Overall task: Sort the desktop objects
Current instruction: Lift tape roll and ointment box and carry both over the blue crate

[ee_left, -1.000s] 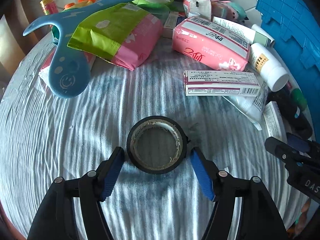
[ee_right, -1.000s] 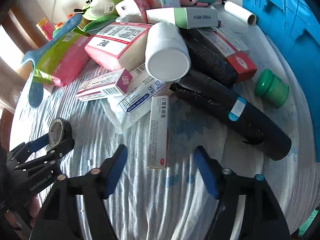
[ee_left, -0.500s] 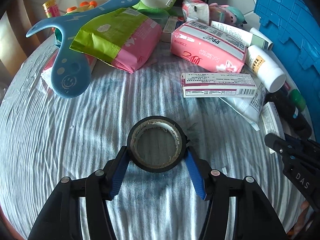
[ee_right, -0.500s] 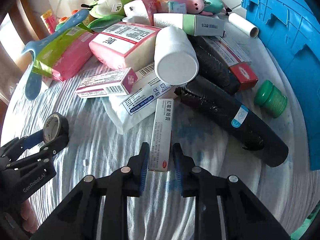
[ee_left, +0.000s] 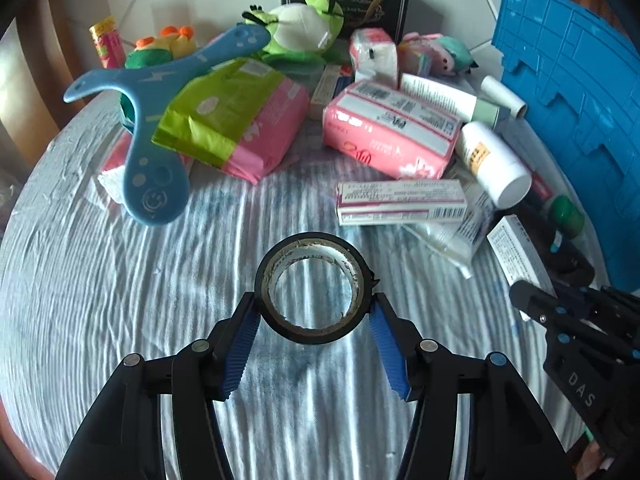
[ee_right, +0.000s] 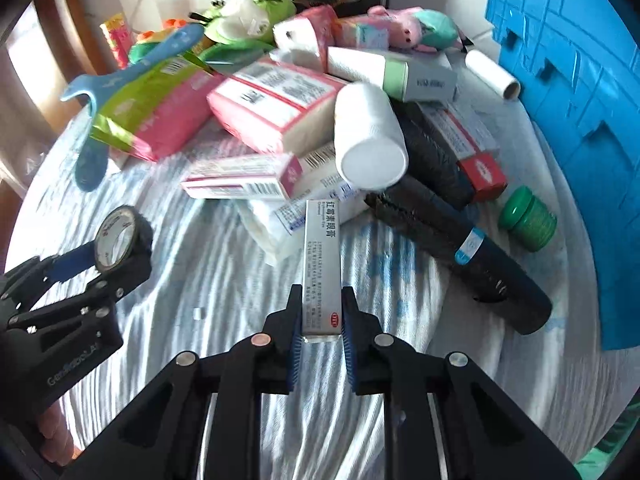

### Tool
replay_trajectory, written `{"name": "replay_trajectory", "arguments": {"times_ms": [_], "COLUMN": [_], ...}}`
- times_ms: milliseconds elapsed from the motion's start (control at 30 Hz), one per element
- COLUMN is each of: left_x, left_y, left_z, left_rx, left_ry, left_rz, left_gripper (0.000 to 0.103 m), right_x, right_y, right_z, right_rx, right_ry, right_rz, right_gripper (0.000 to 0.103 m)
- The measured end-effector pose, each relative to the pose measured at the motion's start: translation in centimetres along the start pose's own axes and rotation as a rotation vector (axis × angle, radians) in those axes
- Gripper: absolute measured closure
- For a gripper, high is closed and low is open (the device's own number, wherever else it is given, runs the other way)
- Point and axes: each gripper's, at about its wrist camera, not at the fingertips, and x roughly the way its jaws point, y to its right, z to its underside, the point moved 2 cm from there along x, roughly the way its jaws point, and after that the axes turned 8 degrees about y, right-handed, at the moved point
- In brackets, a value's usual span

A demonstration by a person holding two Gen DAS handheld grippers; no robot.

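Note:
My left gripper [ee_left: 314, 314] is shut on a black tape roll [ee_left: 314, 286] and holds it tilted up off the striped cloth; the roll also shows in the right wrist view [ee_right: 120, 240]. My right gripper [ee_right: 320, 314] is shut on the near end of a slim white ointment box [ee_right: 322, 268], which is lifted above the cloth. The right gripper shows at the right edge of the left wrist view [ee_left: 576, 328], with the box [ee_left: 516, 248] in it.
A pile fills the far half of the table: a pink tissue pack [ee_left: 388, 132], a green-pink pack [ee_left: 232, 120], a blue hanger [ee_left: 148, 128], a white bottle [ee_right: 368, 140], a black folded umbrella [ee_right: 460, 240], a green jar [ee_right: 528, 218], plush toys. A blue crate [ee_right: 572, 92] stands at the right.
Both grippers closed, the left on the tape roll, the right on the ointment box. Both objects have since been lifted off the cloth.

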Motion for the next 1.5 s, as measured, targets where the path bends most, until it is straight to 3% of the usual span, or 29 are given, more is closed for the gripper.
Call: {"name": "replay_trajectory", "arguments": {"times_ms": [200, 433, 733, 1100, 1333, 1500], "left_x": [-2.4, -2.1, -7.3, -12.3, -15.8, -18.2], "left_y": [1.8, 7.7, 9.7, 12.4, 18.6, 25.6], "left_z": [-3.0, -12.7, -15.6, -17.0, -18.2, -19.7], "left_rx": [-0.057, -0.119, -0.120, -0.085, -0.013, 0.010], "left_ry": [0.089, 0.184, 0.280, 0.393, 0.464, 0.529], "left_rz": [-0.050, -0.123, -0.157, -0.070, -0.011, 0.016], "left_gripper": [0.047, 0.047, 0.047, 0.047, 0.047, 0.047], "right_x": [-4.0, -8.8, -14.9, -22.6, -28.1, -31.2], "right_y": [0.3, 1.7, 3.0, 4.9, 10.1, 16.3], "right_z": [-2.3, -5.6, -7.7, -8.7, -8.9, -8.8], "right_rx": [-0.074, -0.164, -0.196, -0.171, -0.107, -0.078], "right_ry": [0.085, 0.204, 0.332, 0.471, 0.579, 0.644], "right_rz": [-0.068, -0.153, -0.214, -0.108, -0.040, 0.005], "right_gripper": [0.086, 0.086, 0.085, 0.085, 0.085, 0.086]}}
